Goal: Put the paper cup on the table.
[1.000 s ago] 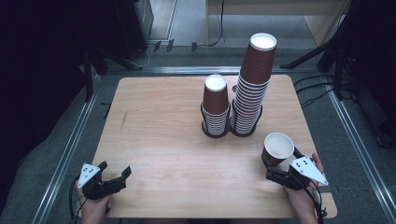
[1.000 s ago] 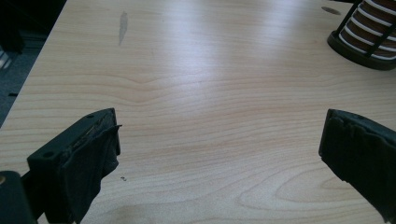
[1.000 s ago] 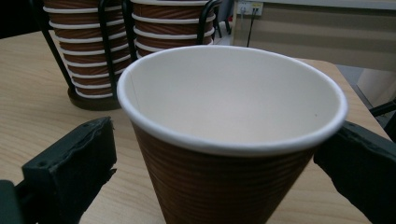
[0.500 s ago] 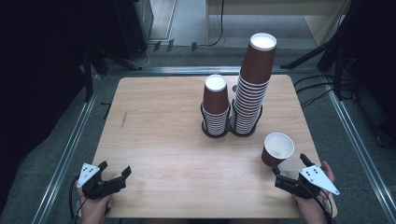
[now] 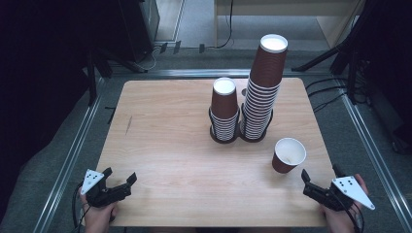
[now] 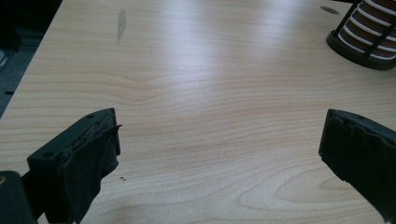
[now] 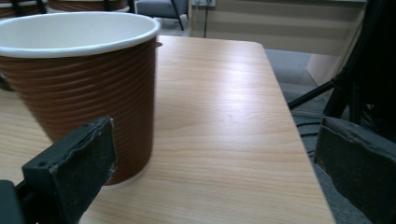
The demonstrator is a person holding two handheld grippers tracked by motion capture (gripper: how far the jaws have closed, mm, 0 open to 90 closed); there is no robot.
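A single brown ribbed paper cup with a white inside stands upright on the wooden table, near its right front. My right gripper sits just behind the cup at the front edge, open and apart from it. In the right gripper view the cup rises beyond the left jaw, with bare wood between the jaws of the right gripper. My left gripper rests at the front left corner, open over bare wood. The left gripper holds nothing.
Two stacks of upside-down brown cups stand in black wire holders at the table's middle back: a short stack and a tall stack. One holder's base shows far right in the left gripper view. Cables and stand legs lie beyond the table.
My right gripper has let go of the single cup and drawn back toward the front edge. The cup stays upright where it was set. The left gripper has not moved.
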